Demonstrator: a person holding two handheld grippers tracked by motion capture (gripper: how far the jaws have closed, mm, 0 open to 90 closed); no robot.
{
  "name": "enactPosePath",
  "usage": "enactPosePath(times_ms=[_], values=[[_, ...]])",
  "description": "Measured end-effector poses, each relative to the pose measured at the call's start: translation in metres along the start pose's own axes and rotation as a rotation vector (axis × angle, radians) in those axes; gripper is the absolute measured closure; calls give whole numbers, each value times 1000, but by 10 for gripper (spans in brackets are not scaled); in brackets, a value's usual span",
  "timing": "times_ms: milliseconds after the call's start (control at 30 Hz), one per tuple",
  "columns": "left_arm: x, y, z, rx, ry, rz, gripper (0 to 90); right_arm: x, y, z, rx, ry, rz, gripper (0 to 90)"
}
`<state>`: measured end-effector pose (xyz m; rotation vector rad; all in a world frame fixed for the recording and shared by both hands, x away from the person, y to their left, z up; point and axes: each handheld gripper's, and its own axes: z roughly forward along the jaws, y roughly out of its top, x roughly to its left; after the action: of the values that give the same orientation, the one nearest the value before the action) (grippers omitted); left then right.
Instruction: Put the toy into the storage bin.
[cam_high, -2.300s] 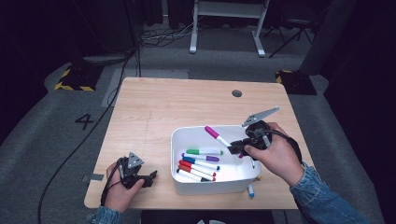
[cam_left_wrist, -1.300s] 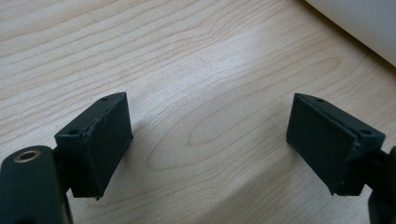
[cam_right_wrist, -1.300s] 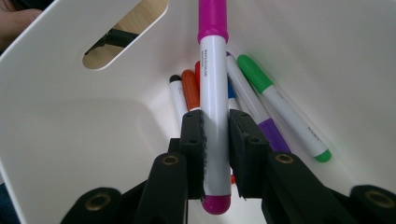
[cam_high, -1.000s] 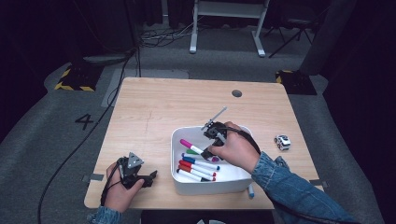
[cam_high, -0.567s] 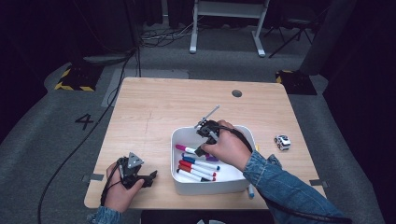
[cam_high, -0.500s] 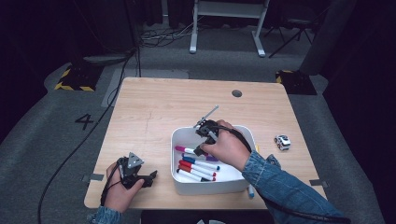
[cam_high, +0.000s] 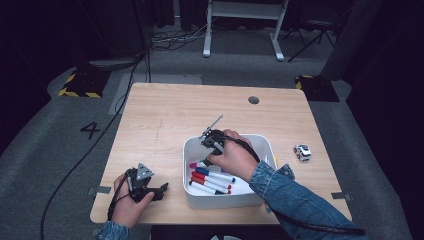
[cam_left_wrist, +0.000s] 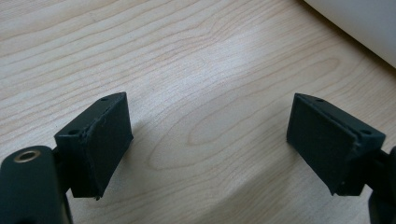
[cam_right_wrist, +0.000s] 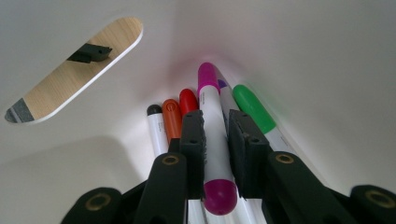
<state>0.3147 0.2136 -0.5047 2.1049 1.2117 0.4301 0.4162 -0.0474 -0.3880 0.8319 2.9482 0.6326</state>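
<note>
Inside the white bin (cam_high: 260, 197) near the worktop's (cam_high: 170, 120) front edge, the right gripper (cam_right_wrist: 215, 135) clamps a magenta marker (cam_right_wrist: 211, 135) among other markers (cam_high: 212, 180). At the near left corner, the left gripper (cam_left_wrist: 210, 140) rests with jaws wide, holding nothing.

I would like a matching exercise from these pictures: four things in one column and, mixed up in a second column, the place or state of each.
Things:
1. magenta marker
2. left gripper
3. toy car
4. green-capped marker

Places or states:
A. on the table, right of the white bin
B. clamped between the right gripper jaws
C. jaws wide open over bare wood
D. lying in the bin beside the clamped marker

Pairs: 1-B, 2-C, 3-A, 4-D
</note>
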Motion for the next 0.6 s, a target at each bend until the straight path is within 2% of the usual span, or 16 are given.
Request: enactPosePath(times_ms=[67,100,133,167,267,333,367,433,600], values=[[0,0,0,-2,2,1,143,-1,-1,0,-5,6,5,762],[0,0,0,-3,6,3,143,-2,-4,2,2,10,15,720],[0,0,0,-3,6,3,143,-2,-4,2,2,10,15,720],[0,0,0,-1,6,5,143,-3,-6,2,-42,7,11,626],[0,0,0,-1,5,6,143,-2,-10,-7,-93,15,8,572],[0,0,0,-1,7,8,142,-3,-12,-16,-145,11,2,563],[0,0,0,-1,7,8,142,-3,-12,-16,-145,11,2,563],[0,0,0,0,6,7,142,-2,-19,-32,-214,19,2,548],[0,0,0,0,8,7,142,-2,-30,-46,-247,20,7,545]])
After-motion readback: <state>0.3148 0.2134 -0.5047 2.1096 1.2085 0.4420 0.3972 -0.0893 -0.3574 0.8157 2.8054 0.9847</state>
